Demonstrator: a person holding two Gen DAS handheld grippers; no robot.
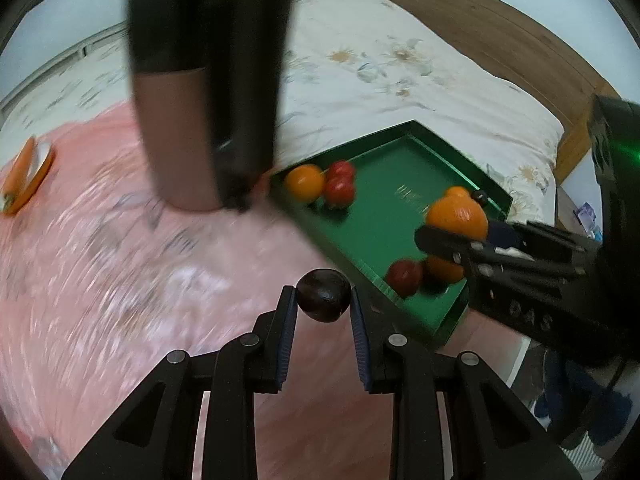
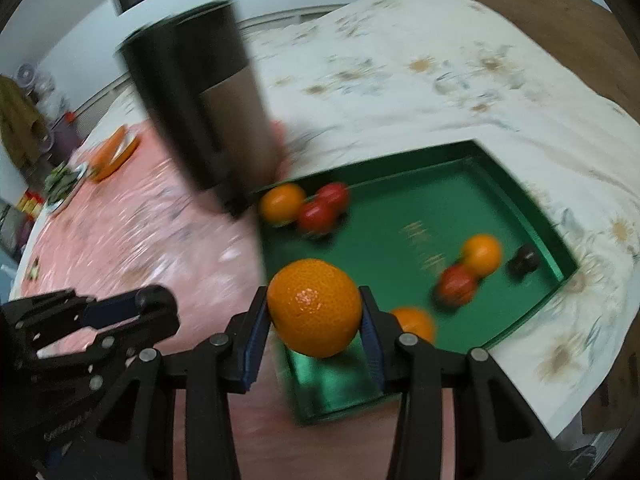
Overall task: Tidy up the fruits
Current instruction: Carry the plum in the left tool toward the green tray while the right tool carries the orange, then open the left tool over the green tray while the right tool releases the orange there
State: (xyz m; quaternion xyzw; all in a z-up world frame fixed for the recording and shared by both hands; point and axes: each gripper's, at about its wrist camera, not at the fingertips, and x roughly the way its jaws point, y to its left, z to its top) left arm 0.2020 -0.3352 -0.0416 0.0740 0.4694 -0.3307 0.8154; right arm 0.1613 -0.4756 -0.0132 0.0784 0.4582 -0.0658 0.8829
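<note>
My left gripper (image 1: 324,300) is shut on a dark purple fruit (image 1: 324,295) and holds it above the pink cloth, just left of the green tray (image 1: 384,216). My right gripper (image 2: 314,312) is shut on a large orange (image 2: 314,307) over the tray's near corner (image 2: 332,384); that orange also shows in the left wrist view (image 1: 458,214). In the tray lie several oranges (image 2: 282,203), red fruits (image 2: 456,284) and one dark fruit (image 2: 524,260).
A tall black and copper cylinder (image 1: 204,92) stands on the pink cloth (image 1: 120,260) next to the tray's far left corner. An orange plate (image 1: 28,176) lies far left. A floral white sheet (image 2: 460,80) lies behind the tray.
</note>
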